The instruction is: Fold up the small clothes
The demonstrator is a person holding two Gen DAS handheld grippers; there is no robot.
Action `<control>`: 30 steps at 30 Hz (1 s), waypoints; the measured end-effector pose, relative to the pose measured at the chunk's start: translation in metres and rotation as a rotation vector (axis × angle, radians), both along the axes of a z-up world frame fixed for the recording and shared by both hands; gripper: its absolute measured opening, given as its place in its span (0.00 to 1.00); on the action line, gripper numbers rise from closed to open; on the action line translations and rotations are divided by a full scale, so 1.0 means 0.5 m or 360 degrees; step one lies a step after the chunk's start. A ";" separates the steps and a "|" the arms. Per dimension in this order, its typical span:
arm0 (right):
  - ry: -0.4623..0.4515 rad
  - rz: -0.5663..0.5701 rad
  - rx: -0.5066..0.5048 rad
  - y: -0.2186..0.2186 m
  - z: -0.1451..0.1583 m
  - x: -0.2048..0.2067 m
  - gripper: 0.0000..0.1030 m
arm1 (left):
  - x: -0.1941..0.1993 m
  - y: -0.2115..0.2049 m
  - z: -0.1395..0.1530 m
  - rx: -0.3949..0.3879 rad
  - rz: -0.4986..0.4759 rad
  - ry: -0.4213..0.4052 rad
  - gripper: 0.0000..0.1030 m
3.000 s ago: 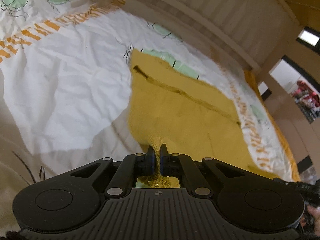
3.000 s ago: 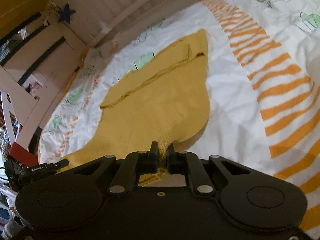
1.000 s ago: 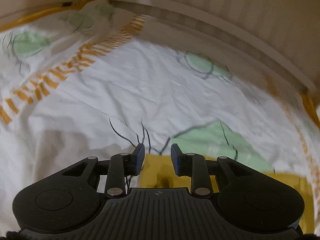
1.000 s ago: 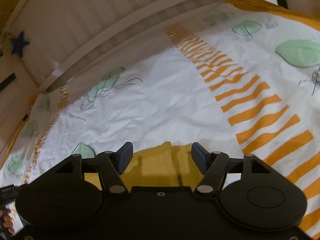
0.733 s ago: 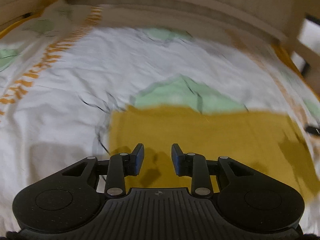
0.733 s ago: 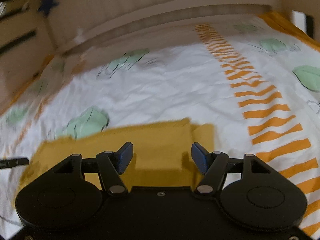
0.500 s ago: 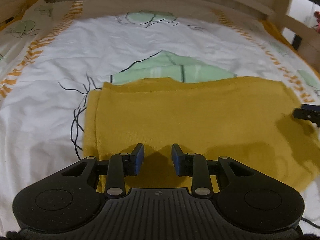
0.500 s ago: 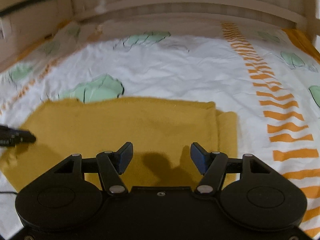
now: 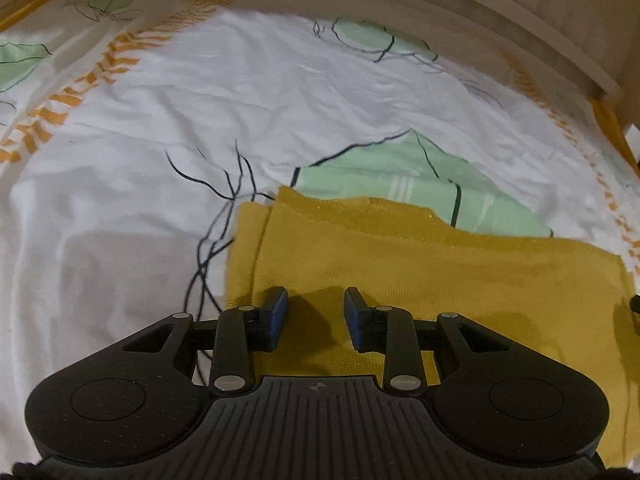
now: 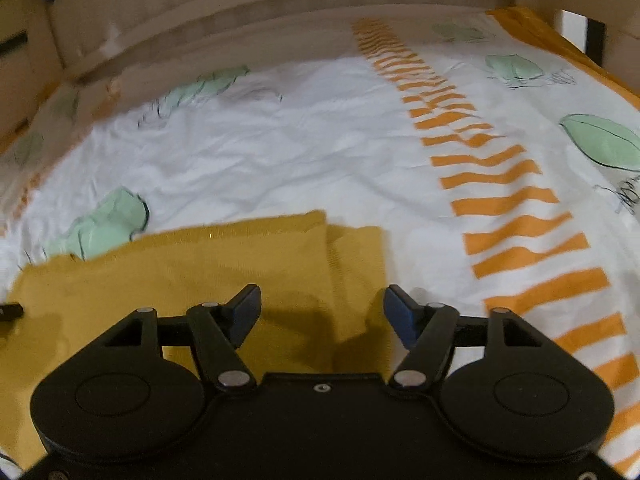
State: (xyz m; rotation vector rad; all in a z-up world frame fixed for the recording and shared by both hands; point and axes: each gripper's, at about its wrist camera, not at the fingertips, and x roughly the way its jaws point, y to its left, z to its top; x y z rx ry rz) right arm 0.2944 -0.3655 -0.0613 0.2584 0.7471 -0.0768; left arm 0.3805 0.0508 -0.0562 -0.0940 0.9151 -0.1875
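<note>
A mustard-yellow knit garment (image 9: 420, 256) lies folded flat on the bed sheet, its upper layer stopping short of the lower one at the left end. My left gripper (image 9: 315, 308) is open and empty, low over its left part. In the right wrist view the same garment (image 10: 192, 268) fills the lower left, with a narrow lower-layer strip at its right end. My right gripper (image 10: 322, 308) is wide open and empty above that right end. The tip of the other gripper shows at the left edge (image 10: 10, 312).
The white sheet (image 9: 160, 140) has green leaf prints and orange striped bands (image 10: 492, 184). A pale wooden slatted bed rail (image 10: 280, 4) runs along the far side. A yellow sheet edge (image 10: 560, 44) shows at the far right.
Three seconds ago both grippers were shut on the garment's edges. They carried them over, opened and released, then drew back. The garment now lies folded, and both grippers hover over its near part.
</note>
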 end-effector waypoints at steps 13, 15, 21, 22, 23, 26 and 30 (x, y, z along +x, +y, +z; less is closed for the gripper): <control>0.0070 0.0039 0.0524 -0.083 -0.012 -0.159 0.71 | -0.146 0.086 0.008 -0.0220 -0.0056 0.0159 0.31; 0.0080 0.0042 0.0591 -0.086 -0.023 -0.178 0.71 | -0.164 0.099 0.006 -0.0257 -0.0017 0.0183 0.33; 0.0060 0.0066 0.0740 -0.087 -0.049 -0.185 0.73 | -0.170 0.107 -0.018 -0.0345 -0.0028 0.0260 0.35; 0.0049 0.0066 0.0778 -0.087 -0.054 -0.182 0.74 | -0.165 0.105 -0.020 -0.0368 -0.0029 0.0256 0.37; 0.0036 0.0068 0.0818 -0.087 -0.058 -0.178 0.74 | -0.159 0.104 -0.024 -0.0403 -0.0030 0.0261 0.39; 0.0004 0.0084 0.0893 -0.081 -0.071 -0.171 0.75 | -0.143 0.103 -0.035 -0.0478 -0.0021 0.0264 0.41; -0.0036 0.0090 0.0930 -0.076 -0.077 -0.149 0.75 | -0.113 0.096 -0.042 -0.0527 -0.0015 0.0237 0.41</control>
